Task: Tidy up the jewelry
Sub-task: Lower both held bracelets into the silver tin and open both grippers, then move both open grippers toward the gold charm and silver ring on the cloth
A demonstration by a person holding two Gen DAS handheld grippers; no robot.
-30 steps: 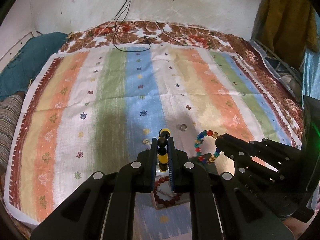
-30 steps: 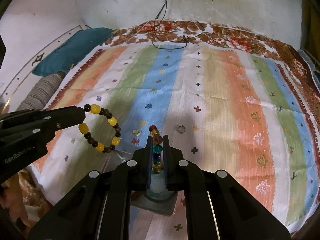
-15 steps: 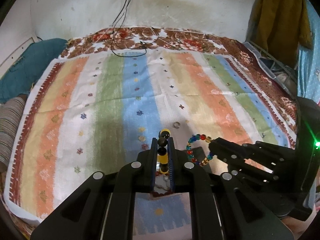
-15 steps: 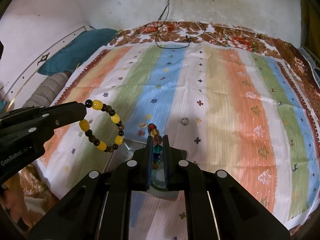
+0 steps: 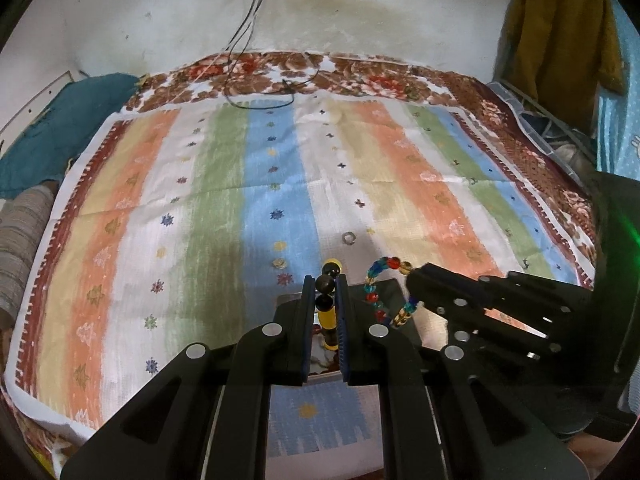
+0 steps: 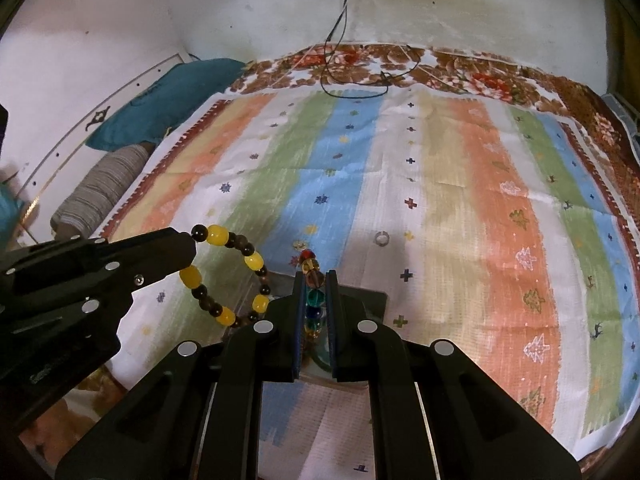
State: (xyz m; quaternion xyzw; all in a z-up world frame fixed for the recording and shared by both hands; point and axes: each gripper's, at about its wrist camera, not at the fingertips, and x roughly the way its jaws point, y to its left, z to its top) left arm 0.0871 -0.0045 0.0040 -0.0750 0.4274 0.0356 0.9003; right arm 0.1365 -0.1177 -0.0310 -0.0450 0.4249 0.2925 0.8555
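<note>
My left gripper (image 5: pixel 325 292) is shut on a bracelet of yellow and dark beads (image 5: pixel 329 312), which hangs as a loop in the right wrist view (image 6: pixel 228 276). My right gripper (image 6: pixel 314 292) is shut on a bracelet of multicoloured glass beads (image 6: pixel 313 300), which shows as a loop in the left wrist view (image 5: pixel 380 292). Both are held just above a shiny tray (image 5: pixel 396 288) on the striped cloth; a reddish-brown bracelet (image 5: pixel 326 368) lies in it, mostly hidden. A small silver ring (image 5: pixel 349 237) lies on the cloth beyond the tray.
The striped cloth (image 5: pixel 224 184) covers a bed with a floral blanket (image 5: pixel 360 72) at the far end and black cables (image 5: pixel 260 92) on it. A teal pillow (image 5: pixel 52 128) and a striped bolster (image 5: pixel 20 232) lie at the left. Clothes (image 5: pixel 560 32) hang at the right.
Both grippers have drawn back and risen a little with their bracelets still held. The ring now lies farther beyond the fingertips.
</note>
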